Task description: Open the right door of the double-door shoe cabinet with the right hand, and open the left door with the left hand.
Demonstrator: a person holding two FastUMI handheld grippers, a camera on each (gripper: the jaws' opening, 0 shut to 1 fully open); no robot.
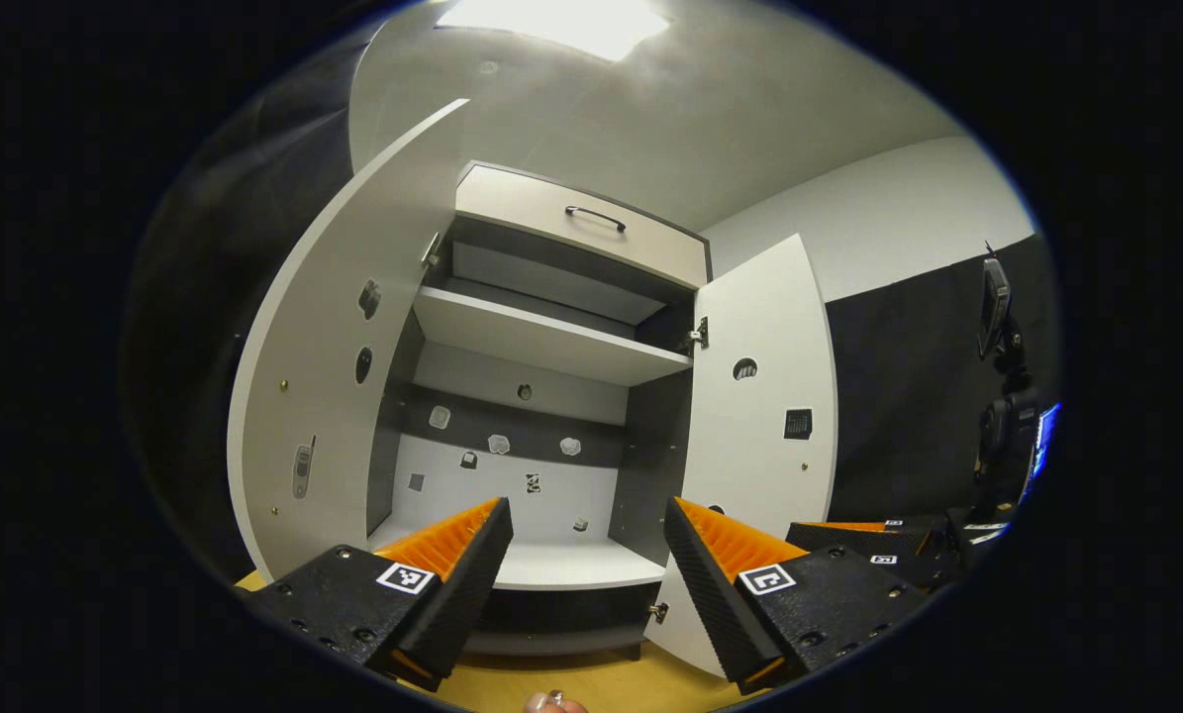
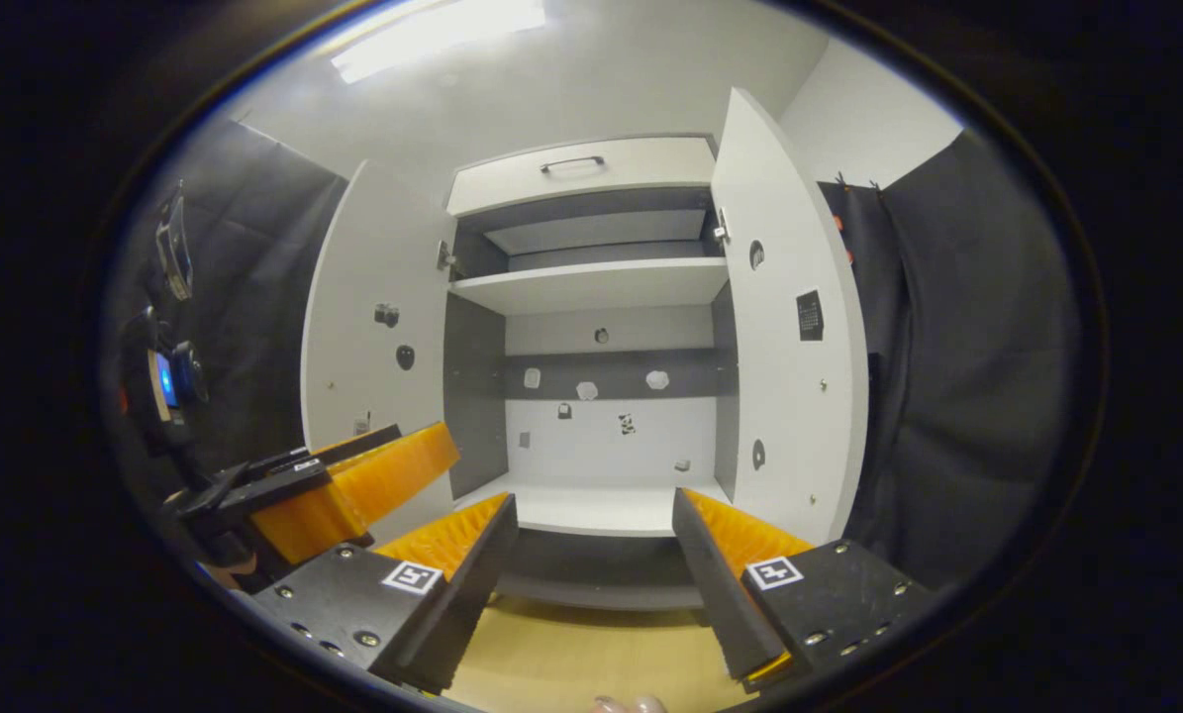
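Observation:
The white shoe cabinet (image 1: 542, 342) (image 2: 591, 282) stands with both doors swung wide. Its left door (image 1: 324, 366) (image 2: 378, 317) and right door (image 1: 764, 396) (image 2: 789, 327) show their inner faces. Inside are a white upper shelf (image 1: 551, 337) and a white bottom board (image 2: 591, 510), both bare. My left gripper (image 1: 586, 550) is open in front of the cabinet, holding nothing. My right gripper (image 2: 594, 540) is also open and holds nothing. The left gripper (image 2: 353, 490) appears in the right gripper view, low at the left door. The right gripper (image 1: 878, 550) lies low beside the right door in the left gripper view.
A drawer with a dark handle (image 1: 596, 218) (image 2: 571, 163) tops the cabinet. Black cloth walls (image 1: 908, 396) (image 2: 957, 376) flank it. A camera on a stand (image 1: 1007, 396) (image 2: 160, 376) sits to one side. The floor (image 2: 591, 654) is yellowish wood.

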